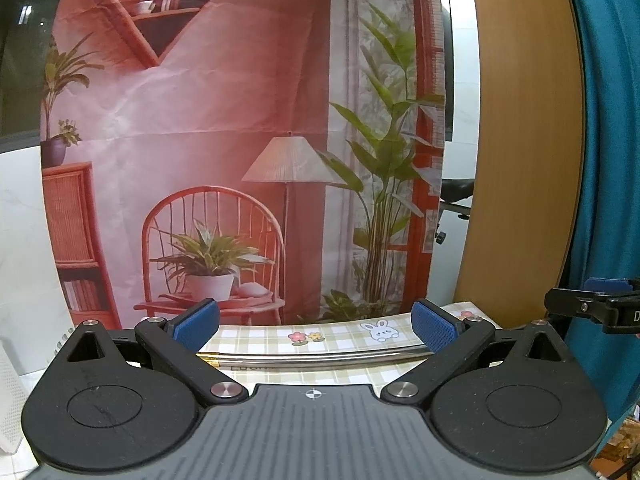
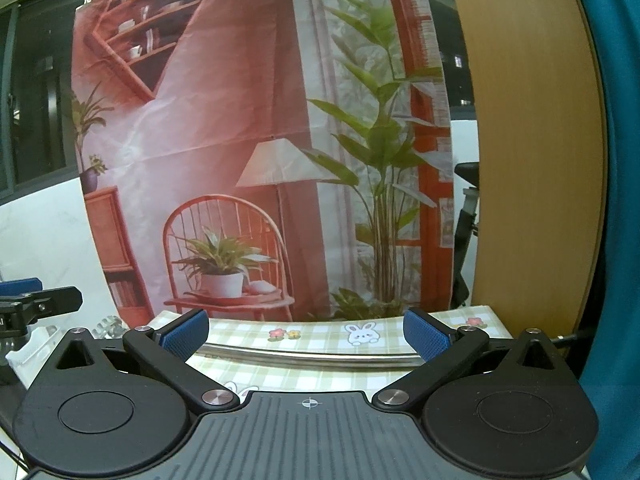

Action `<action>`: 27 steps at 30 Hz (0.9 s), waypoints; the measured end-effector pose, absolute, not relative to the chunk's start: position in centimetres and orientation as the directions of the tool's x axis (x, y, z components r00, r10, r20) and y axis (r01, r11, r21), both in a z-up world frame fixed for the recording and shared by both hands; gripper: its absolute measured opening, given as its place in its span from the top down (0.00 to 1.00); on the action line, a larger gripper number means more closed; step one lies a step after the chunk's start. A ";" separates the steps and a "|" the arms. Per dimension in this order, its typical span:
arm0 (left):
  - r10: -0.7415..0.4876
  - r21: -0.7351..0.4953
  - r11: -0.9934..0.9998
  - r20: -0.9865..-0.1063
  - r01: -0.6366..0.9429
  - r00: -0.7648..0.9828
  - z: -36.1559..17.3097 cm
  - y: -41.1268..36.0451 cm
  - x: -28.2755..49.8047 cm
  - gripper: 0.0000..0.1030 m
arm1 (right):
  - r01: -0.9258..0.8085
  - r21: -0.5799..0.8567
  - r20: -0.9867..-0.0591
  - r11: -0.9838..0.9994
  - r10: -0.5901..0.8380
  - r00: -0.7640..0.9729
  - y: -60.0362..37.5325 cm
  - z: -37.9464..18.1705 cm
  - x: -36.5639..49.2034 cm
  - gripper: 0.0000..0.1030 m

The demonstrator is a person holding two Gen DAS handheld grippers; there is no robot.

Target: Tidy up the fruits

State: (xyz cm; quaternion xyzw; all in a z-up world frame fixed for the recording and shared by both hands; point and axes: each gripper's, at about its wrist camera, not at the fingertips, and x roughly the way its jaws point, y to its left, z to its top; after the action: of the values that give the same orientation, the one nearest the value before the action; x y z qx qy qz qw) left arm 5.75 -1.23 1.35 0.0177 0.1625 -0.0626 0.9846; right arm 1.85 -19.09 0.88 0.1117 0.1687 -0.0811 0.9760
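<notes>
Seen through both wrist cameras: left gripper (image 1: 316, 326) and right gripper (image 2: 306, 330), jaws spread wide, nothing held, blue ribbed pads (image 1: 196, 322) well apart. Between and beyond each pair of jaws, only a desk under a green-checked cloth printed with flowers and a white rabbit (image 1: 340, 338), crossed by a curved silver metal rail or rim (image 1: 320, 356); whether part of a tray or basket, impossible to tell. Behind, a printed fabric backdrop of a red room with chair, lamp and plants (image 1: 240, 140); right of the jaws, a pale wooden panel (image 1: 520, 140) and teal fabric (image 1: 608, 120). No fruit in either view; location unknown, perhaps below the jaws. Weight, firmness and best hold therefore unjudged; task apparently not yet begun.
</notes>
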 end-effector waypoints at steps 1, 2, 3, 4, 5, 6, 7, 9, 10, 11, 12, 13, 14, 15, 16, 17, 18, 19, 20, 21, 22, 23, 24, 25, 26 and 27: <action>-0.117 0.015 0.992 -0.323 0.129 0.939 1.3 -1.2 5.7 0.00 | 0.196 0.190 -0.348 0.962 -0.121 0.930 -19.1 0.9 1.8 0.00; -0.117 0.015 0.992 -0.323 0.128 0.939 1.4 -1.2 5.7 0.00 | 0.196 0.190 -0.348 0.962 -0.121 0.930 -19.0 0.9 1.8 0.00; -0.116 0.014 0.992 -0.324 0.128 0.939 1.4 -1.2 5.7 0.00 | 0.196 0.189 -0.349 0.962 -0.121 0.929 -19.0 0.9 1.9 0.00; -0.116 0.014 0.992 -0.324 0.128 0.939 1.4 -1.2 5.7 0.00 | 0.196 0.187 -0.350 0.963 -0.121 0.929 -19.0 1.0 1.8 0.00; -0.116 0.014 0.992 -0.324 0.128 0.939 1.4 -1.2 5.7 0.00 | 0.195 0.186 -0.351 0.963 -0.121 0.929 -18.9 1.0 1.8 0.00; -0.116 0.014 0.992 -0.324 0.128 0.939 1.4 -1.2 5.7 0.00 | 0.194 0.185 -0.351 0.963 -0.120 0.929 -18.9 1.0 1.9 0.00; -0.116 0.014 0.992 -0.323 0.127 0.939 1.4 -1.2 5.7 0.00 | 0.194 0.184 -0.351 0.964 -0.120 0.929 -18.9 1.1 1.9 0.00; -0.116 0.014 0.992 -0.323 0.127 0.939 1.3 -1.2 5.7 0.00 | 0.194 0.182 -0.351 0.964 -0.121 0.929 -18.8 1.1 1.8 0.00; -0.117 0.013 0.992 -0.323 0.128 0.939 1.4 -1.2 5.7 0.00 | 0.194 0.183 -0.351 0.964 -0.120 0.929 -18.8 1.0 1.8 0.00; -0.118 0.013 0.992 -0.323 0.128 0.939 1.4 -1.2 5.7 0.00 | 0.194 0.183 -0.351 0.964 -0.120 0.929 -18.8 1.1 1.8 0.00; -0.118 0.011 0.992 -0.324 0.129 0.939 1.3 -1.2 5.7 0.00 | 0.194 0.183 -0.351 0.964 -0.120 0.928 -18.8 1.1 1.8 0.00; -0.118 0.010 0.992 -0.324 0.129 0.939 1.3 -1.1 5.6 0.00 | 0.195 0.183 -0.352 0.964 -0.121 0.928 -18.8 1.1 1.8 0.00; -0.119 0.009 0.992 -0.325 0.128 0.938 1.3 -1.1 5.6 0.00 | 0.196 0.182 -0.353 0.964 -0.122 0.928 -18.7 1.1 1.8 0.00; -0.120 0.007 0.992 -0.326 0.129 0.938 1.3 -1.2 5.6 0.00 | 0.195 0.182 -0.354 0.964 -0.121 0.927 -18.9 1.1 2.0 0.00; -0.121 0.006 0.992 -0.326 0.130 0.938 1.3 -1.2 5.6 0.00 | 0.195 0.181 -0.355 0.964 -0.121 0.927 -18.9 1.2 2.1 0.00; -0.121 0.004 0.992 -0.327 0.130 0.937 1.3 -1.2 5.6 0.00 | 0.195 0.181 -0.355 0.964 -0.121 0.927 -18.9 1.2 2.0 0.00; -0.121 0.003 0.992 -0.327 0.130 0.937 1.3 -1.2 5.6 0.00 | 0.195 0.181 -0.355 0.964 -0.120 0.927 -18.9 1.2 2.0 0.00; -0.120 0.003 0.992 -0.327 0.128 0.937 1.3 -1.2 5.5 0.00 | 0.194 0.181 -0.355 0.964 -0.120 0.927 -18.8 1.2 2.0 0.00; -0.120 0.003 0.992 -0.328 0.128 0.937 1.3 -1.2 5.5 0.00 | 0.194 0.181 -0.356 0.964 -0.120 0.927 -18.8 1.2 2.0 0.00; -0.119 0.002 0.992 -0.328 0.127 0.937 1.3 -1.2 5.5 0.00 | 0.194 0.181 -0.356 0.964 -0.120 0.927 -18.9 1.2 2.1 0.00; -0.119 0.001 0.992 -0.329 0.127 0.937 1.2 -1.2 5.5 0.00 | 0.194 0.181 -0.357 0.964 -0.119 0.927 -18.9 1.2 2.0 0.00; -0.120 -0.002 0.992 -0.330 0.127 0.936 1.2 -1.1 5.5 0.00 | 0.194 0.181 -0.356 0.964 -0.119 0.927 -18.9 1.2 2.0 0.00; -0.121 -0.004 0.992 -0.332 0.127 0.936 1.2 -1.1 5.5 0.00 | 0.194 0.182 -0.356 0.964 -0.119 0.927 -18.9 1.2 2.0 0.00; -0.121 -0.005 0.992 -0.333 0.126 0.935 1.1 -1.1 5.6 0.00 | 0.194 0.182 -0.357 0.964 -0.120 0.926 -18.9 1.2 2.0 0.00; -0.120 -0.006 0.992 -0.334 0.125 0.935 1.1 -1.1 5.6 0.00 | 0.195 0.181 -0.357 0.964 -0.120 0.926 -18.9 1.2 2.0 0.00; -0.120 -0.006 0.992 -0.334 0.125 0.935 1.1 -1.1 5.6 0.00 | 0.194 0.181 -0.357 0.964 -0.120 0.926 -18.9 1.2 2.0 0.00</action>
State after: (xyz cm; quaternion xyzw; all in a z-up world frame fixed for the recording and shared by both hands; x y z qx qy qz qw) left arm 5.58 -1.08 1.08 0.0076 0.1692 -0.0622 0.9836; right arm 2.04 -18.91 1.18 0.1070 0.1740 -0.0805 0.9756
